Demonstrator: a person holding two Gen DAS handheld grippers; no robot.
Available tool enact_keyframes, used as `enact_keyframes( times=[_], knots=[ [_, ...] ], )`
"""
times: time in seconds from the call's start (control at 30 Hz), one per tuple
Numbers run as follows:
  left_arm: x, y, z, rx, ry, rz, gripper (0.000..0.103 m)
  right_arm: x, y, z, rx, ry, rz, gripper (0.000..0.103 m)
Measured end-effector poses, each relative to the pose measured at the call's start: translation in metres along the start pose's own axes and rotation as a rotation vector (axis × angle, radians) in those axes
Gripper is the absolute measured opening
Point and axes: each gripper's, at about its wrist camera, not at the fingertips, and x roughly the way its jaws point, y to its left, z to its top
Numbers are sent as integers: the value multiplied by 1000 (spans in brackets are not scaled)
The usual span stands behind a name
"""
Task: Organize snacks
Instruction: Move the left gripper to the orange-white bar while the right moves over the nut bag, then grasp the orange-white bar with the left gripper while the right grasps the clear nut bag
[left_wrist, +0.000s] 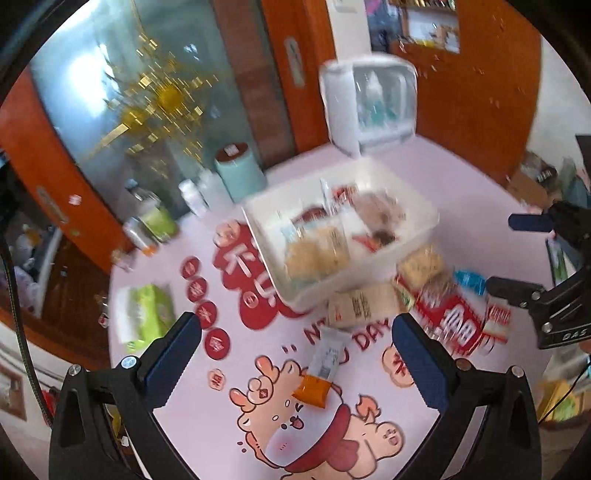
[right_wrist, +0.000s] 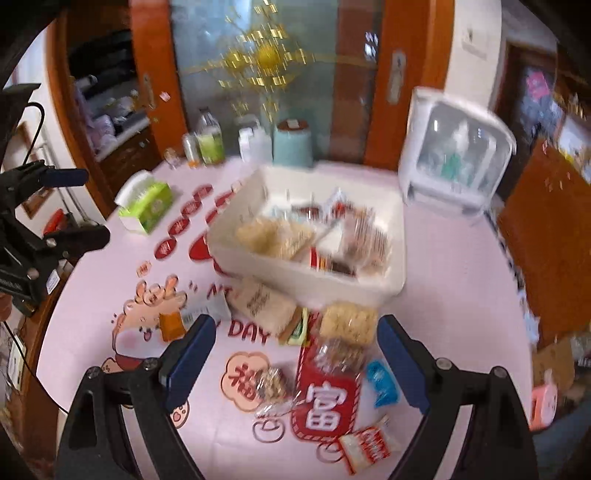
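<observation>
A white bin (left_wrist: 417, 238) (right_wrist: 391, 218) holding several snack packets stands mid-table. Loose snacks lie in front of it: a beige packet (left_wrist: 360, 304) (right_wrist: 258, 304), a cracker pack (left_wrist: 421, 264) (right_wrist: 347, 323), a clear pack (right_wrist: 338, 354), a blue packet (left_wrist: 469, 280) (right_wrist: 382, 382), a red-white packet (left_wrist: 496, 317) (right_wrist: 369, 448), a white-orange packet (left_wrist: 319, 369) (right_wrist: 177, 321). My left gripper (left_wrist: 295, 354) is open above the white-orange packet. My right gripper (right_wrist: 295, 358) is open above the clear pack. Both are empty.
A green tissue box (left_wrist: 147, 315) (right_wrist: 147, 205) lies at the left. Bottles (right_wrist: 210, 140), a teal canister (left_wrist: 240, 173) (right_wrist: 291, 144) and a white clear-fronted cabinet (left_wrist: 373, 103) (right_wrist: 454, 162) line the back. The pink printed tablecloth (left_wrist: 461, 177) covers the table.
</observation>
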Motion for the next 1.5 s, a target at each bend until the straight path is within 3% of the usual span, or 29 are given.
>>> enact_keyframes(
  times=[0.27, 0.5, 0.83, 0.97, 1.17, 1.27, 1.37, 1.5],
  knots=[
    [107, -9, -52, 25, 177, -123, 103, 62, 3, -44, 71, 170, -41, 90],
    [175, -13, -83, -28, 307, -147, 103, 108, -3, -73, 61, 274, -23, 86],
    [220, -9, -94, -67, 400, -152, 101, 148, 8, -85, 7, 343, 38, 84],
    [231, -10, -97, -74, 431, -152, 96, 161, 11, -87, 2, 370, 58, 77],
    [236, -14, -98, -69, 439, -162, 85, 176, 11, -88, 12, 400, 76, 66],
    [234, -18, -95, -65, 430, -165, 71, 178, 12, -89, 6, 399, 79, 64],
    [231, -21, -88, -75, 425, -162, 46, 178, 15, -89, -11, 398, 72, 63],
    [230, -24, -88, -114, 436, -155, 40, 178, 21, -91, -33, 388, 56, 60]
  ],
)
